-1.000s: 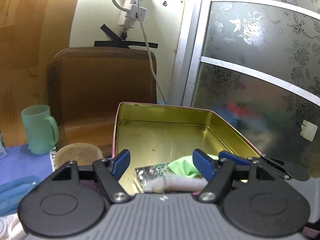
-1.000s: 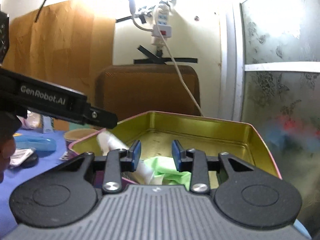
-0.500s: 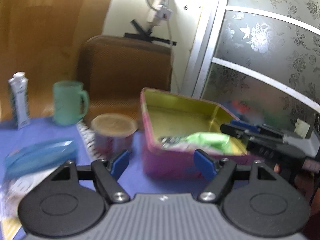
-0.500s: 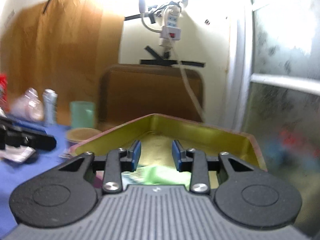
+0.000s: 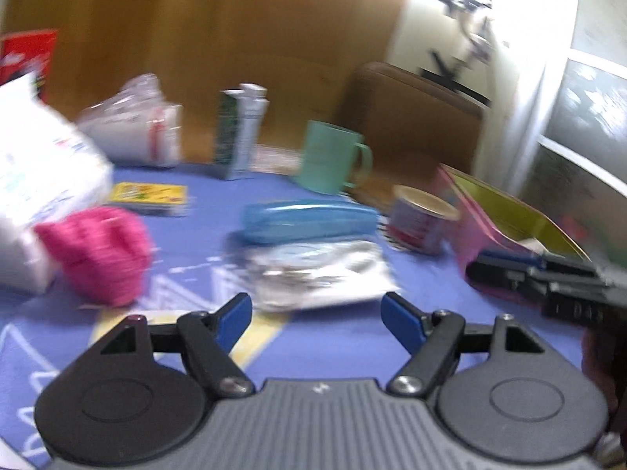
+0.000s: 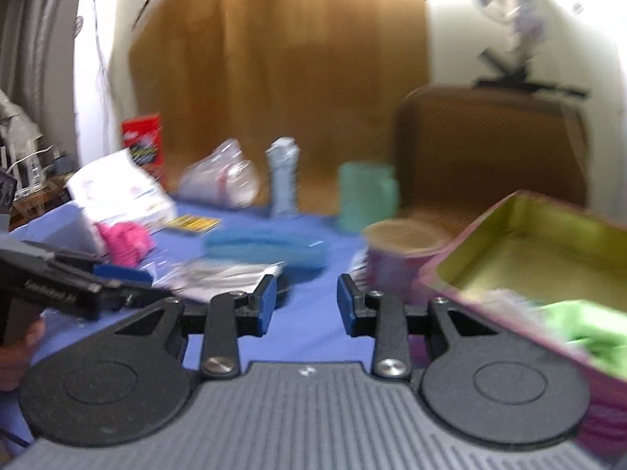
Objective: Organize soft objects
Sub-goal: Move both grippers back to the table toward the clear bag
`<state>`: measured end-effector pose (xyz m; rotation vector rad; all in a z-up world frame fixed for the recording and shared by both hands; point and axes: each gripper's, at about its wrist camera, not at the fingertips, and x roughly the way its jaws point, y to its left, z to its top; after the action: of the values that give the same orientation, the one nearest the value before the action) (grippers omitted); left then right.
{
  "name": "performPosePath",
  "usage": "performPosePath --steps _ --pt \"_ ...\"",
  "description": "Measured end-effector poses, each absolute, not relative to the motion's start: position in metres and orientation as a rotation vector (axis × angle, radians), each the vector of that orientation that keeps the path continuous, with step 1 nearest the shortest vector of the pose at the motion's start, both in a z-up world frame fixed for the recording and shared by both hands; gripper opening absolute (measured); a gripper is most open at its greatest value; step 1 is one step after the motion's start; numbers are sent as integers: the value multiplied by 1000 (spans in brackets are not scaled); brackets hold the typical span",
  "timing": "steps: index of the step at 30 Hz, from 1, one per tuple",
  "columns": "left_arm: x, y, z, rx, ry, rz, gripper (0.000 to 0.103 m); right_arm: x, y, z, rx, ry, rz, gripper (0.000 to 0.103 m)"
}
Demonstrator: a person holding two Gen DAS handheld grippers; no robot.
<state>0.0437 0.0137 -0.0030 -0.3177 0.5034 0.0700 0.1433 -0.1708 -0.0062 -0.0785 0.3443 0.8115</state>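
Note:
A pink tin (image 6: 525,235) with a gold inside stands at the right; a green cloth (image 6: 588,329) lies in it. In the left wrist view the tin (image 5: 505,215) is at the right. A pink fluffy soft thing (image 5: 98,250) lies on the blue tablecloth at the left, also in the right wrist view (image 6: 125,243). A silvery crinkled pouch (image 5: 317,270) lies just ahead of my left gripper (image 5: 317,317), which is open and empty. My right gripper (image 6: 305,305) is open and empty, left of the tin. Both views are blurred.
A blue case (image 5: 309,219), a green mug (image 5: 333,160), a round can (image 5: 423,215), a tall tube box (image 5: 239,133), a clear plastic bag (image 5: 133,129), a yellow packet (image 5: 149,196) and a white box (image 5: 35,180) crowd the table. A brown chair (image 6: 490,145) stands behind.
Both grippers have swung left, away from the tin, and now face the cluttered table. The left gripper has pulled back out of the tin. Both stay open and empty.

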Motion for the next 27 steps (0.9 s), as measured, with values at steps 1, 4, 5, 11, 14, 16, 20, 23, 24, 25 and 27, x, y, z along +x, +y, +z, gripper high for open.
performPosePath --steps 1,4,5,11,14,16,20,23,24,25,27 --pt "42 20 -5 -338 498 78 75 146 -162 -8 -70 374 830 37" --pt "36 34 -10 -404 484 65 75 154 -141 -13 -39 445 870 37" --pt "35 39 -11 -424 480 54 75 155 -137 -14 -20 468 877 37" --pt "33 43 -12 -450 450 23 75 179 -134 -26 171 631 852 45" --pt "34 39 -12 -436 459 26 75 196 -137 -36 311 728 865 45" --pt "34 38 -12 -433 466 35 75 201 -138 -42 395 784 889 33" --pt "33 38 -13 -439 467 43 75 190 -139 -41 402 799 914 23" --pt "34 38 -13 -438 476 47 78 176 -152 -38 392 793 934 23" --pt "35 37 -13 -434 479 49 78 170 -159 -39 388 789 937 23" --pt "35 36 -13 -429 484 49 78 165 -166 -40 387 788 940 23" --pt "37 34 -14 -417 497 55 78 156 -180 -43 381 784 947 22"
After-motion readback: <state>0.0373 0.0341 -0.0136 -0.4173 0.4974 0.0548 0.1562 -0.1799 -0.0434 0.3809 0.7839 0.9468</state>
